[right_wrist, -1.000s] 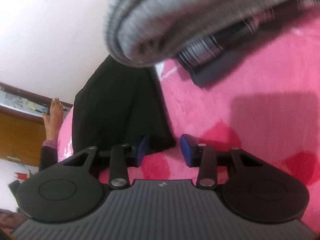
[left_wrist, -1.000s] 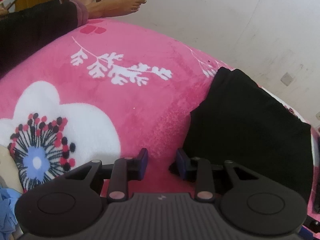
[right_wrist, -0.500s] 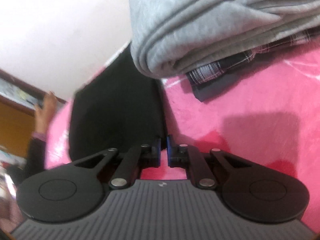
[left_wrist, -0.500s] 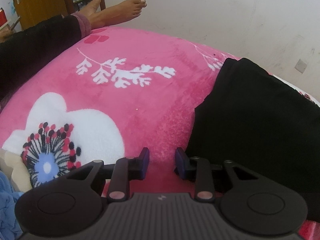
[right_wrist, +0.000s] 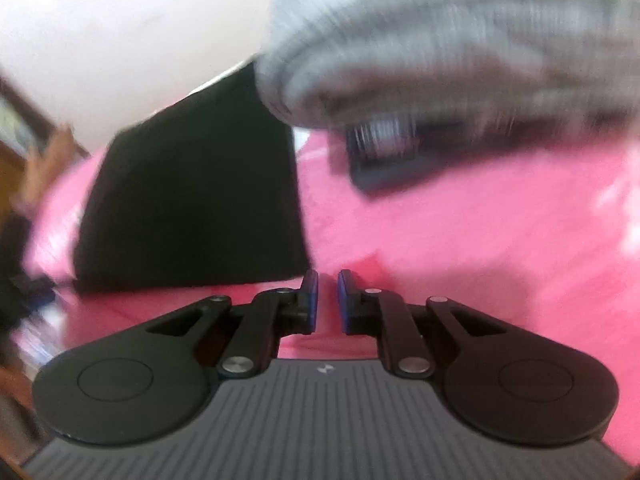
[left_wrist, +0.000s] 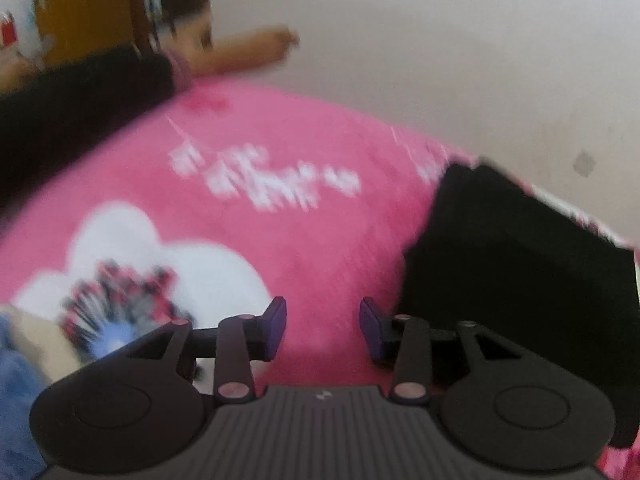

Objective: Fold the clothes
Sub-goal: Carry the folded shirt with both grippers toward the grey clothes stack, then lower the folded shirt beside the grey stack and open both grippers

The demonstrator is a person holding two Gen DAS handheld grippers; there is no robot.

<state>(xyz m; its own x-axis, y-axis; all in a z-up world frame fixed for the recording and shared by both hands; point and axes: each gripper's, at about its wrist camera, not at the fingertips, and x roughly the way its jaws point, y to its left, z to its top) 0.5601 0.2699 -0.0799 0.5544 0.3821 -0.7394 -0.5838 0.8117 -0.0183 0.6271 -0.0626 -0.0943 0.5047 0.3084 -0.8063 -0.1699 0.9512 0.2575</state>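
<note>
L claw [left_wrist: 323, 326] spread and just opening, empty, R claw [right_wrist: 328, 300] nearly pressed together, just reopening, empty; black garment [left_wrist: 520, 272] apparently folded on pink blanket [left_wrist: 320, 240]; recommend gripping edges squarely, w/ folds aligned.

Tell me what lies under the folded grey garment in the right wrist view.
Under the folded grey garment a checked dark garment sticks out, resting on the pink blanket. Blur hides its pattern details, and the grey fold covers how far it extends or whether more lies beneath.
</note>
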